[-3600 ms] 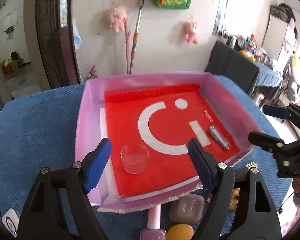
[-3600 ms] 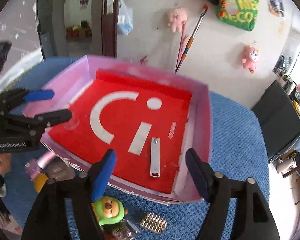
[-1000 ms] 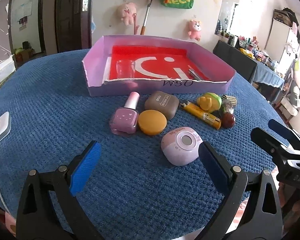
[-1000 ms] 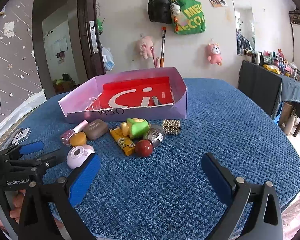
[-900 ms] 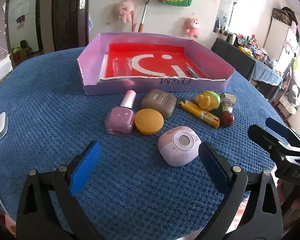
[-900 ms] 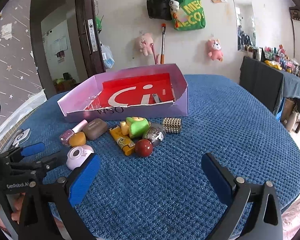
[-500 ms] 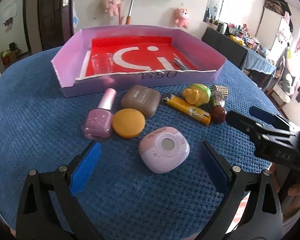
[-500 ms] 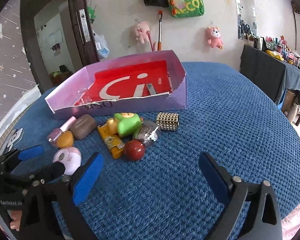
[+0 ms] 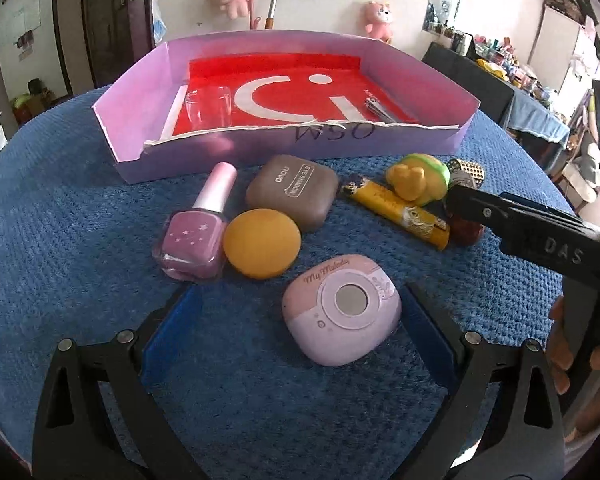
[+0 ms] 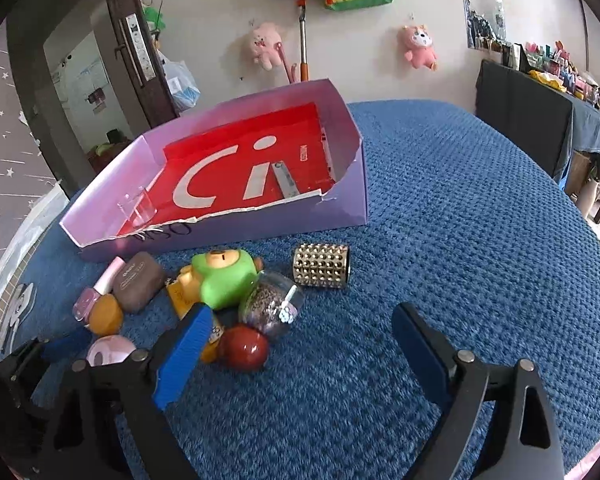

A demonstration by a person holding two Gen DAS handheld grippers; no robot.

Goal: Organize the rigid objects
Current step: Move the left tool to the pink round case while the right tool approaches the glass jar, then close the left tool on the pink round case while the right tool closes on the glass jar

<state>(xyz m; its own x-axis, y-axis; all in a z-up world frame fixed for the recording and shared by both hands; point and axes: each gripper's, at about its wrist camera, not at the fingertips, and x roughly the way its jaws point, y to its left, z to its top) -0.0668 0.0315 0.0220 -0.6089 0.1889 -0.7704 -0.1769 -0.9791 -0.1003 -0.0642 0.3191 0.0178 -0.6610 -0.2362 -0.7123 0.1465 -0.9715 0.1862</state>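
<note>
On the blue cloth, my left gripper (image 9: 298, 320) stands open around a pink round-cornered device (image 9: 342, 320), which lies close to the right finger; neither pad presses on it. Beyond it lie a pink nail polish bottle (image 9: 192, 240), an orange disc (image 9: 262, 248), a brown case (image 9: 292, 190) and a yellow lighter (image 9: 396, 210). My right gripper (image 10: 300, 340) is closing with nothing between its pads. A red ball (image 10: 244, 346) sits just inside its left finger. Behind the ball are a glitter capsule (image 10: 270, 304), a green toy (image 10: 224, 280) and a studded gold cylinder (image 10: 320, 266).
A pink box (image 9: 260, 144) with a red liner stands behind the objects, holding a clear glass cup (image 9: 208, 106) and a metal nail clipper (image 9: 380, 108). A hand (image 9: 560, 340) holds the right gripper at the right edge. Bare blue cloth (image 10: 480, 240) stretches right of the cylinder.
Both grippers have come forward and lower toward the row of objects. The left one now straddles the pink device. The right one has reached the red ball, and its jaws have narrowed a little.
</note>
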